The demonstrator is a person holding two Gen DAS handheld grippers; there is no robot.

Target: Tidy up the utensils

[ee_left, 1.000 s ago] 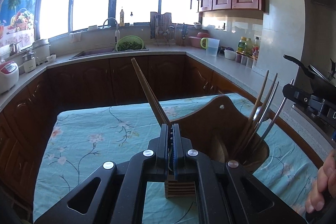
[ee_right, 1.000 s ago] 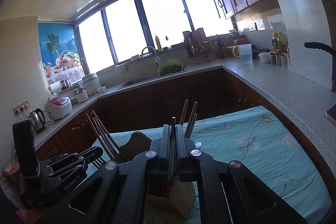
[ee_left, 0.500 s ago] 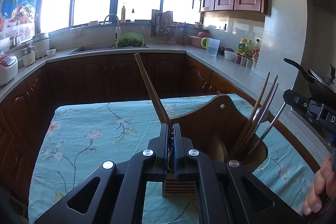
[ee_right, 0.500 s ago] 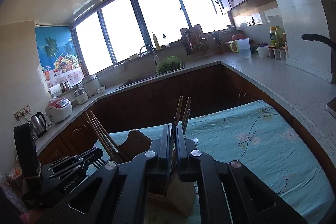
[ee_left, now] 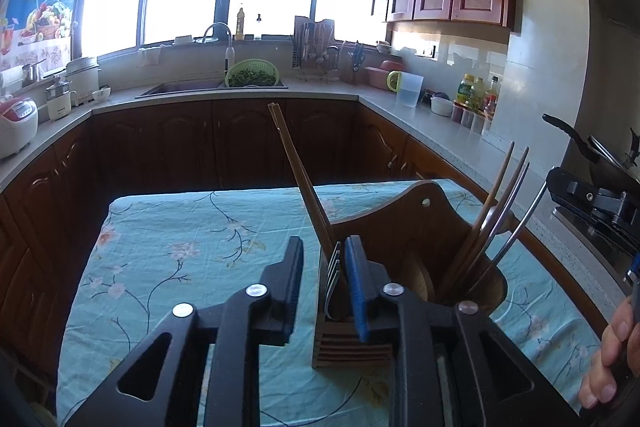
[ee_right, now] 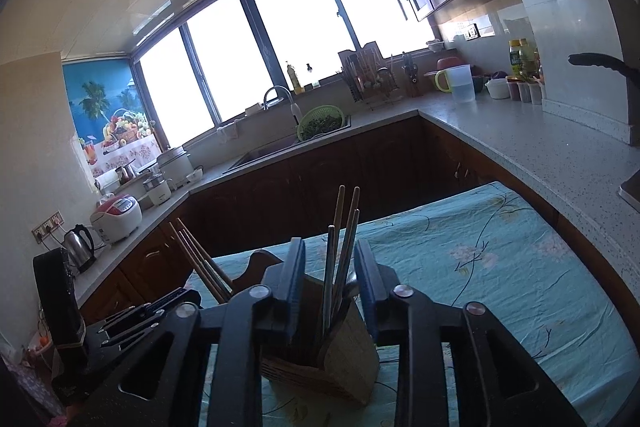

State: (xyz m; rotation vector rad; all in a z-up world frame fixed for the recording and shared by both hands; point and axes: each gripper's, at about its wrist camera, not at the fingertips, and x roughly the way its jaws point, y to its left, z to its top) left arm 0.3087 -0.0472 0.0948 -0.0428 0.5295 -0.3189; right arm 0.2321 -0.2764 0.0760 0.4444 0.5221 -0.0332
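- Left gripper (ee_left: 322, 283): jaws parted and opening; black left finger and blue-padded right finger (ee_left: 357, 291) stand apart. Slim utensils stand in the gap close to the right pad; contact cannot be confirmed.
- Right gripper (ee_right: 330, 287): jaws parted and opening, blue pads on both inner faces. Upright sticks stand in the gap, clear of both pads.
- Both grippers point forward and somewhat downward.
- Person's hand (ee_left: 612, 355): at the lower right edge of the left wrist view, fingers curled around a dark handle.
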